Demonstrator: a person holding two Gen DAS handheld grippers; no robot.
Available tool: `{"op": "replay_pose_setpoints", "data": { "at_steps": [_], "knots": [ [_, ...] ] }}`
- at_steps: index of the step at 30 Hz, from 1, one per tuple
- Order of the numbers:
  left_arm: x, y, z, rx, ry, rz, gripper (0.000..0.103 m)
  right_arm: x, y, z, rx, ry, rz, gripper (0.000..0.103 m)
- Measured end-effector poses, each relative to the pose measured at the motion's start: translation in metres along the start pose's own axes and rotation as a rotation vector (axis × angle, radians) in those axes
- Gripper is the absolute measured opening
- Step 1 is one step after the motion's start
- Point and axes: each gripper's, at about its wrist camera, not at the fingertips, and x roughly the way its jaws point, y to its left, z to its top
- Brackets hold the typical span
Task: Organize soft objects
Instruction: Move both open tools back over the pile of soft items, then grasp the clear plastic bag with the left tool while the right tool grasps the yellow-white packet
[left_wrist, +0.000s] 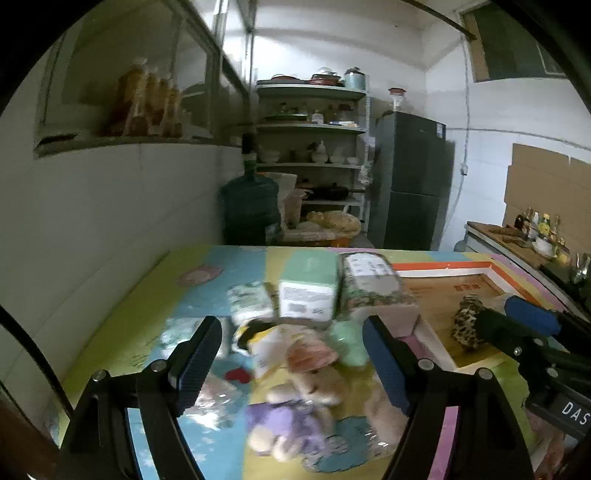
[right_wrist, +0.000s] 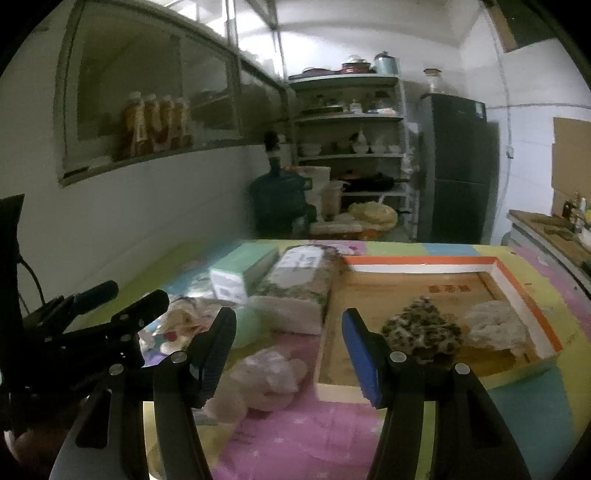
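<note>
White "DAS" on right hand-held gripper (left_wrist: 517, 325)

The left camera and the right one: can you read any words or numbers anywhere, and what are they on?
"DAS": white letters on the right gripper, cut off by the picture's edge.
Red characters inside the wooden tray: too blurred to read.
Labels on the green box and the floral pack: too blurred.

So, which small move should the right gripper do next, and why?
Probably lower the open right gripper onto the pale pink plush toy. It lies loose on the colourful mat, outside the orange-rimmed wooden tray, where the leopard-print soft piece already rests.
</note>
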Motion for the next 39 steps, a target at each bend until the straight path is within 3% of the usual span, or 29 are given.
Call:
{"op": "replay_pose_setpoints", "data": {
  "at_steps": [8, 17, 31, 39],
  "knots": [
    [-0.007, 0.046, -0.012, -0.054, -0.003, 0.045, 0.079, 0.008, 0.022, -0.008, -0.033, 0.018, 0.014, 0.062],
    [-0.002, 0.084, -0.033, -0.097, 0.016, 0.063, 0.079, 0.031, 0.032, -0.031, -0.048, 0.108, 0.029, 0.062],
    [0.033, 0.107, -0.056, -0.136, 0.11, -0.007, 0.079, 0.048, 0.046, -0.034, -0.069, 0.134, 0.067, 0.062],
    [0.054, 0.109, -0.059, -0.177, 0.171, -0.052, 0.079, 0.064, 0.064, -0.015, -0.119, 0.122, 0.136, 0.062]
  ]
}}
